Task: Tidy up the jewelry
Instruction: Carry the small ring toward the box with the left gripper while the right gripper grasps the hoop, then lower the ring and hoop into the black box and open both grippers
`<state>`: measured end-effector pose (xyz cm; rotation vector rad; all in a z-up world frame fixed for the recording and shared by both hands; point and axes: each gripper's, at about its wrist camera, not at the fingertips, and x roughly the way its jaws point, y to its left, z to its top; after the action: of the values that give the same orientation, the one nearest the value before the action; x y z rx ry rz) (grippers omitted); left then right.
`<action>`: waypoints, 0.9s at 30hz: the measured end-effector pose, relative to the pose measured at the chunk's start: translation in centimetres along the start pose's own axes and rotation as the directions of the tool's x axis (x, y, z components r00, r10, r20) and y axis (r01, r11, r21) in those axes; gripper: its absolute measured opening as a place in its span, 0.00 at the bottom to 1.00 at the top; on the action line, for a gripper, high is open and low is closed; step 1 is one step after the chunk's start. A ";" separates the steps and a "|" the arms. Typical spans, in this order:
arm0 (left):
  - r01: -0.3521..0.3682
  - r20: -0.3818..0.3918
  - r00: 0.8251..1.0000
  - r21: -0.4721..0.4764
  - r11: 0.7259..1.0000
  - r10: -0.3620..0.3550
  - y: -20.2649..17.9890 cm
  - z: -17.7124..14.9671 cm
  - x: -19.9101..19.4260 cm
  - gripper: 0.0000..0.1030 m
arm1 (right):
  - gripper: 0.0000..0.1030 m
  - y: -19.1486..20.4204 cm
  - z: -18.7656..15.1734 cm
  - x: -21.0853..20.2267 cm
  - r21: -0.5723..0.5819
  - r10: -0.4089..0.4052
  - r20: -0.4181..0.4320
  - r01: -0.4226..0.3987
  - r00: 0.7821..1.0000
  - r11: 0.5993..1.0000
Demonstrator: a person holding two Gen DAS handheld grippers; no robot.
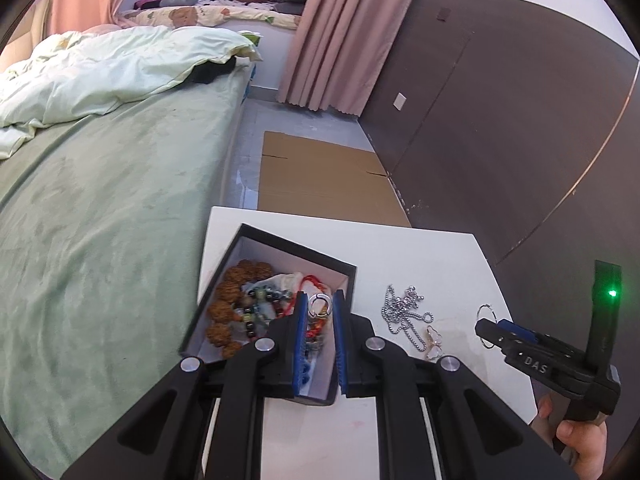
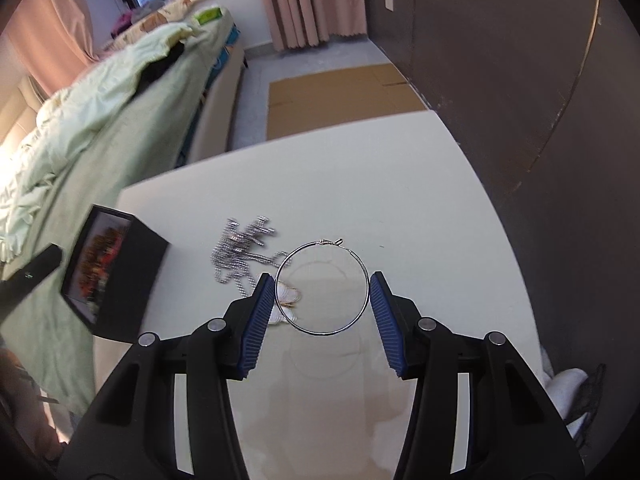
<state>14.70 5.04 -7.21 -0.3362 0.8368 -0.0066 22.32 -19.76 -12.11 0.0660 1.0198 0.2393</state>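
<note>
Hoop (image 2: pixel 322 287): spanned by your right tongs (image 2: pixel 322 312), lifted clear of the desk (image 2: pixel 400 184). Left tongs (image 1: pixel 319 336) clenched on a small ring (image 1: pixel 319 305) over the box (image 1: pixel 256 248). Risk: thin wire, edge-only grip; any tilt may spring it loose onto the chain (image 2: pixel 240 256).

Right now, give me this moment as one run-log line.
left tongs: shut on small ring, over black box | right tongs: shut on hoop earring, above table | chain necklace: on table
</note>
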 end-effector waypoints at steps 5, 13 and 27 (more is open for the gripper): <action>0.008 0.005 1.000 -0.101 0.995 -0.008 2.6 0.3 -0.2 0.12 | 0.49 1.6 -0.1 -0.8 0.000 0.053 0.038 -0.053 0.998 0.999; 0.028 0.029 0.999 -0.169 0.985 -0.023 4.5 0.8 -1.3 0.44 | 0.49 5.5 -0.2 -1.8 -0.040 0.155 0.096 -0.152 0.983 0.988; -0.029 0.059 0.997 -0.187 0.982 0.041 6.0 1.6 -2.9 0.55 | 0.49 11.8 0.3 -2.3 -0.097 0.361 0.152 -0.349 0.920 0.932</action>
<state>13.14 11.58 -5.89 -0.4954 0.7822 0.1150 19.46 -8.82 -8.12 0.2075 0.8254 0.5915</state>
